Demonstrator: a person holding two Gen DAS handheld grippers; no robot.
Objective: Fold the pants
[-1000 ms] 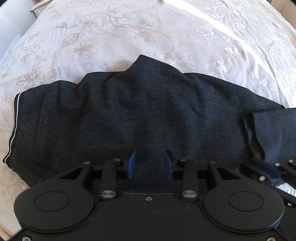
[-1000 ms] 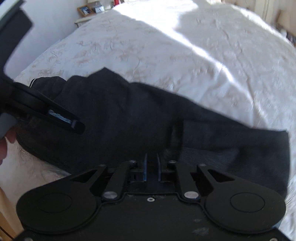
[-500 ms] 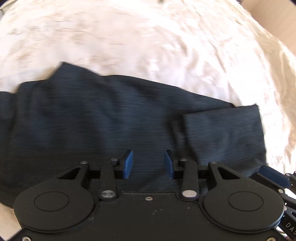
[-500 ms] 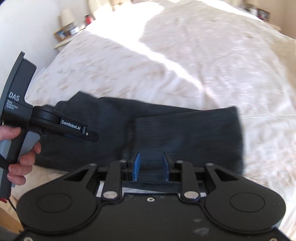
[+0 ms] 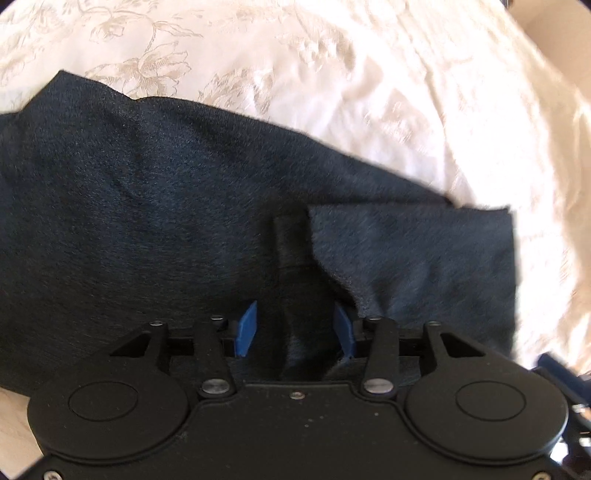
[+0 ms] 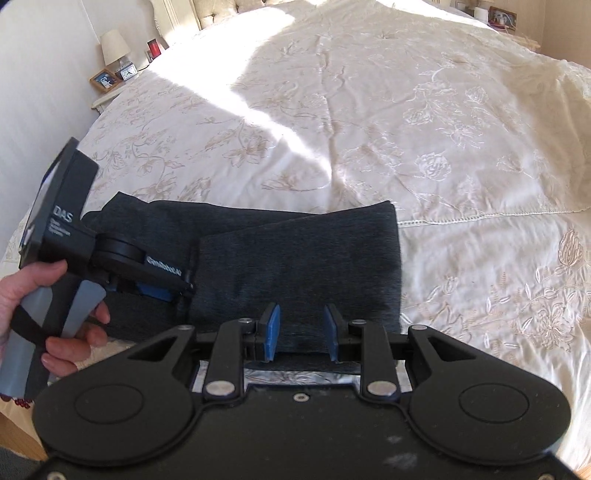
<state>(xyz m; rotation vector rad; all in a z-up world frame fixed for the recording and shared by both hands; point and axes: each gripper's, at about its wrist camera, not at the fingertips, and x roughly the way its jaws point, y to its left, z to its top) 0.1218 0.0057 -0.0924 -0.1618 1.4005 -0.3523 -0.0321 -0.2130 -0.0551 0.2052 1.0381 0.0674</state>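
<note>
Dark grey pants (image 5: pixel 155 206) lie across the cream bedspread (image 6: pixel 369 110), the leg end folded back as a flap (image 5: pixel 424 266). My left gripper (image 5: pixel 295 330) points down at the flap's edge. Its jaws are opening, and a raised ridge of the cloth (image 5: pixel 295 258) stands between the blue pads without being pinched. In the right wrist view a hand (image 6: pixel 33 288) holds this left gripper (image 6: pixel 162 291) on the pants (image 6: pixel 295 258). My right gripper (image 6: pixel 302 334) hovers open over the near edge of the folded leg, its pads apart and gripping nothing.
A bedside table (image 6: pixel 107 92) with a lamp (image 6: pixel 114 46), a clock and a photo frame stands at the bed's far left corner. More small items sit at the far right (image 6: pixel 498 16). The bedspread stretches wide beyond the pants.
Both grippers have travelled along the pants toward the folded leg end. The right gripper's jaws went from nearly shut to apart. A ridge of cloth now stands between the left pads.
</note>
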